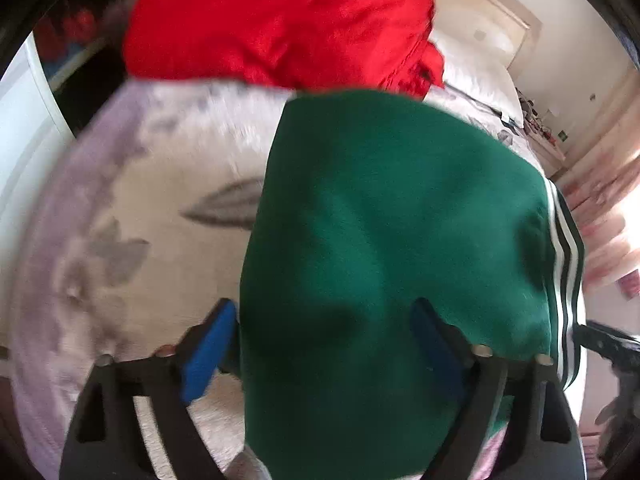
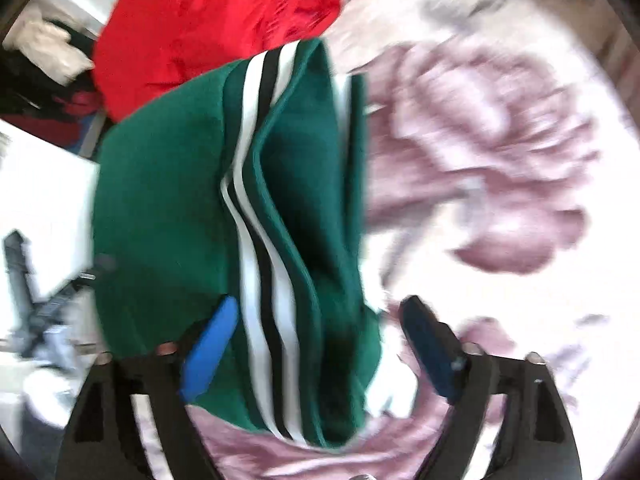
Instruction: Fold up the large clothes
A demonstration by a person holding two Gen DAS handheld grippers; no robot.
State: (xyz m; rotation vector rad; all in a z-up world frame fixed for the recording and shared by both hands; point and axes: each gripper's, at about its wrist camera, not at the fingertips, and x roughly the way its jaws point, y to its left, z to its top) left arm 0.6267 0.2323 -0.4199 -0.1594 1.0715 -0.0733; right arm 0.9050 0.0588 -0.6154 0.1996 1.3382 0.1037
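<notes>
A folded green garment (image 1: 380, 232) with white and black side stripes (image 1: 564, 264) lies on the flowered bedspread (image 1: 132, 208). My left gripper (image 1: 324, 320) is open, its blue fingers (image 1: 208, 352) spread wide over the garment's near edge. In the right wrist view the same green garment (image 2: 160, 208) shows its striped folded edges (image 2: 260, 264). My right gripper (image 2: 320, 320) is open too, with its fingers (image 2: 210, 350) either side of the striped edge. Both views are blurred.
A red garment (image 1: 280, 20) lies bunched on the bed beyond the green one; it also shows in the right wrist view (image 2: 216, 20). White pillows (image 1: 480, 68) lie at the bed's head. A dark stand (image 2: 24, 276) and clutter lie off the bed's left side.
</notes>
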